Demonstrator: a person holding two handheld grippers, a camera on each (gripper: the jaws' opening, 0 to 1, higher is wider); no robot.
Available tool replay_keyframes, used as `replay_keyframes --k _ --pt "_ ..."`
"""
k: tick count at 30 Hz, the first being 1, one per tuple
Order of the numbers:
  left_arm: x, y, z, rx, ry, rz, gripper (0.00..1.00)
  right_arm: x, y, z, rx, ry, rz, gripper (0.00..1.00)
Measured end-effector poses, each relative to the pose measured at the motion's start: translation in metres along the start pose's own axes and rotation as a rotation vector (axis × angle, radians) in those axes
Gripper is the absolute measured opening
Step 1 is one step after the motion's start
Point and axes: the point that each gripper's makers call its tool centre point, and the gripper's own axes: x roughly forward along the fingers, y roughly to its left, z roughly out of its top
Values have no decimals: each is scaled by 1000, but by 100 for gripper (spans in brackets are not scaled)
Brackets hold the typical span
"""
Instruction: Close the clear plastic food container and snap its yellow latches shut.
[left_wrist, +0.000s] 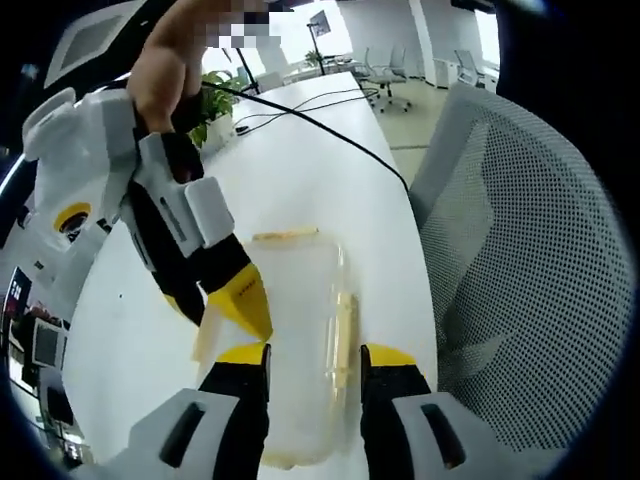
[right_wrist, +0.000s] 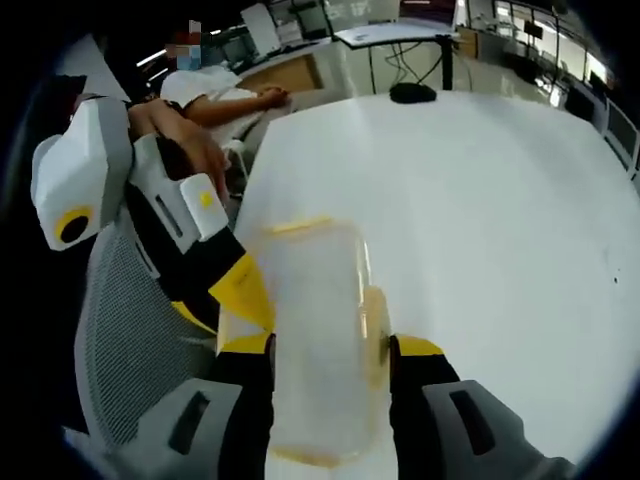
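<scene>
The clear plastic food container (left_wrist: 300, 300) lies flat on the white table (left_wrist: 330, 170) with its lid on. Yellow latches show at its far end (left_wrist: 285, 236) and along its right side (left_wrist: 346, 330). My left gripper (left_wrist: 315, 355) stands open over the near part of the box, one jaw above the lid and the other beside the right latch. My right gripper (left_wrist: 225, 300) reaches in from the upper left, its yellow fingertip at the box's left edge. In the right gripper view the container (right_wrist: 315, 320) lies under my open right gripper (right_wrist: 330, 348), and the left gripper's yellow fingertip (right_wrist: 245, 290) touches the box's left edge.
A grey mesh office chair (left_wrist: 520, 260) stands against the table edge, also seen as the chair (right_wrist: 130, 340) in the right gripper view. A black cable (left_wrist: 330, 130) and a potted plant (left_wrist: 215, 110) lie farther along the table. A black object (right_wrist: 412, 92) sits at the table's far end.
</scene>
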Motion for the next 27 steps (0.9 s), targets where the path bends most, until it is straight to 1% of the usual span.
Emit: replay_keyframes --k 2,12,13,14,15,20,25,27 --pt "0 1 0 14 2 8 28 0 0 0 0 10 10 43" --pt "1 2 0 29 -3 11 28 2 0 -2 2 58 59 43" --pt "2 2 0 29 -3 11 28 3 1 -2 30 59 62 44" --pt "2 2 0 26 -5 11 27 3 0 -2 10 58 65 44" --pt "2 2 0 27 -4 11 27 3 0 -2 9 58 69 43" --pt "2 2 1 38 -8 14 27 2 -2 -3 25 47 85 42" --pt "1 0 0 99 9 32 27 1 -2 -1 42 30 89 41" --pt "1 1 0 100 9 28 27 1 -2 -1 50 28 89 41"
